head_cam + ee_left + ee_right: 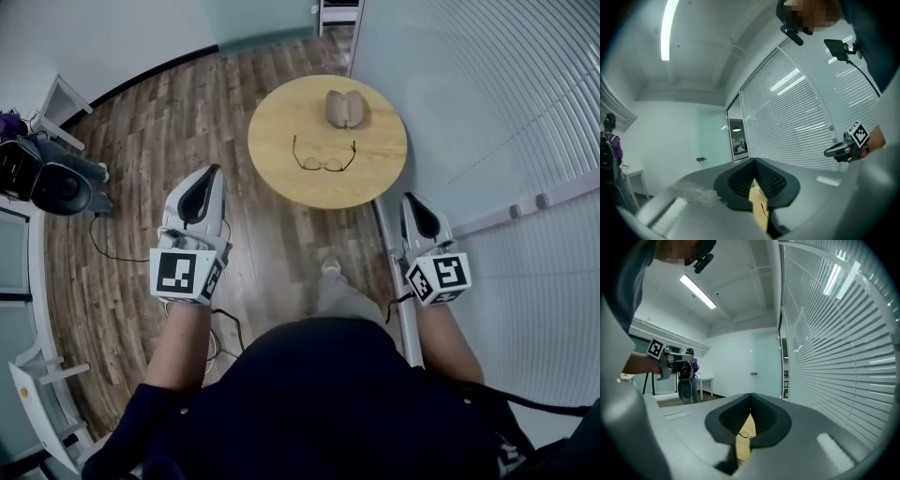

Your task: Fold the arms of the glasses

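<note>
Not yet folded: glasses [324, 159] lying open near the middle of the round table [281, 178], lenses toward the person, both arms splayed away toward the case [344, 108] just beyond, apart from it. Held level and well short of the table, one at each side of the body: left gripper [215, 171] and right gripper [410, 199], both clenched on nothing, tips meeting in each gripper view with only a sliver of tabletop showing through the gap behind them. Probably shut because nothing needs gripping yet, and aimed at the table so as to arrive flanking the frame, one per arm. Nothing touched; task judged not begun. Next likely needed: closing in, steadying the frame, nudging each arm inward.
</note>
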Motion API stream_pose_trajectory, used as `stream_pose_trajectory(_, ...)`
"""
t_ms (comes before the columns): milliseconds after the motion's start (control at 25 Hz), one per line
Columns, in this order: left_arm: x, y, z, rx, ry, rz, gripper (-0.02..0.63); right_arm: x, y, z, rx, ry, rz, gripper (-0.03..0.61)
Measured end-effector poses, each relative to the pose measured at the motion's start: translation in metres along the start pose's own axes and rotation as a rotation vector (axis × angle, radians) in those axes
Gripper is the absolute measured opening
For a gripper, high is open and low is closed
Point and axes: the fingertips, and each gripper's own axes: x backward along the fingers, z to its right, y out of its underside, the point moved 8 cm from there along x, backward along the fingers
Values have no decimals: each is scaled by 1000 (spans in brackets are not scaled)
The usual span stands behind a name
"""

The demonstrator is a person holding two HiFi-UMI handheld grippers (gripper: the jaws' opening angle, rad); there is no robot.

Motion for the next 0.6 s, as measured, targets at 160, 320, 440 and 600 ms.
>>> stream_pose_trajectory(160,-48,0,-5,-4,-16,-12,2,-47,-2,34,5,-27,-5,6)
stream_pose_trajectory(320,-88,-1,-13,-7,-60,-35,2,-94,-1,61,0,-86,-15,6)
stream_pose_trajectory(440,-110,3,-20,0,-91,-63,2,-125,0,75,6,-121,-35,8)
stream_pose_trajectory(600,-128,12,-28,6,-115,-86,2,-154,4,82,14,-159,-47,12)
